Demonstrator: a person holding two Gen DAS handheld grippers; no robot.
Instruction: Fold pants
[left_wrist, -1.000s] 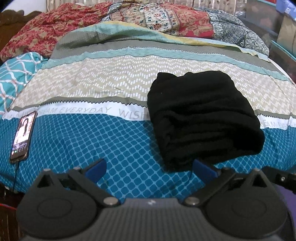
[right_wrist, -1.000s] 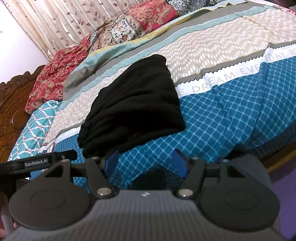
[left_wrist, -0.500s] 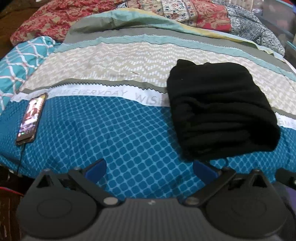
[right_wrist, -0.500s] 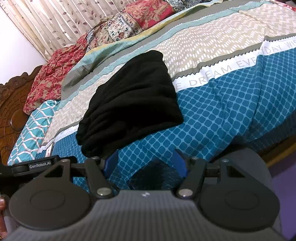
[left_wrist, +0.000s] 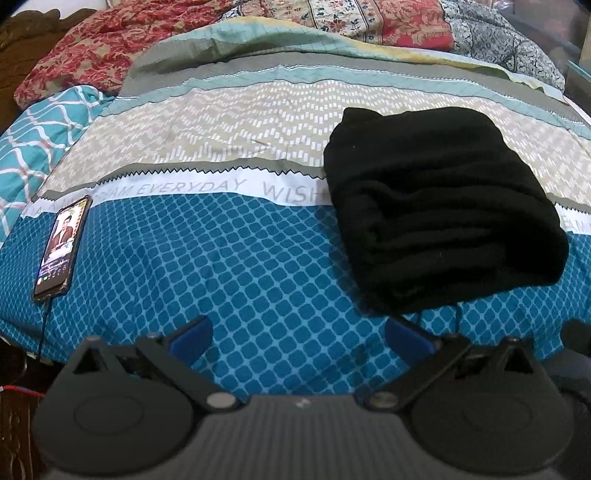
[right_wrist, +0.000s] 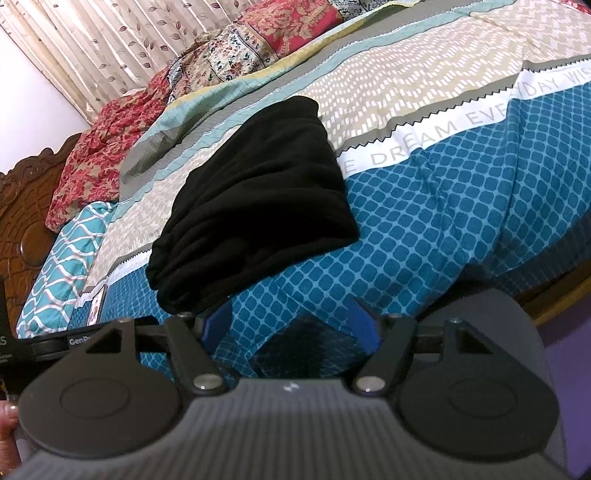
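Items, left to right, all placed by the black pants:

1. Smartphone (left_wrist: 62, 248). Well to the left of the pants, flat on the bedspread, screen lit, a cable running off its near end. It sits clear of your working area, likely parked there so it stays out of the cloth.

2. Bedspread (left_wrist: 229, 266). Blue lattice band under and to the left of the pants, a white lettered stripe passing behind them, beige zigzag bands further back. It serves as your folding bed top.

3. Left tongs (left_wrist: 299, 336). Your left tongs hang near the pants' near-left corner, blue tips spread wide, nothing between them. They touch no cloth.

4. Black pants (left_wrist: 439, 218). A compact, many-layered bundle lying across the white stripe, near edge on the blue band. Stacked folds show along the near-left side (right_wrist: 192, 258). By the look of it the folding is done or nearly so; a loose thread or cord seems to trail from the near edge, too thin to identify.

5. Right tongs (right_wrist: 291, 325). Your right tongs sit just below the pants' near corner, tips apart, gripping nothing. Their left tip is close under the bundle's edge; whether it touches, you cannot tell from here.

6. Patchwork quilt (left_wrist: 369, 18). Bunched behind the pants, well apart.
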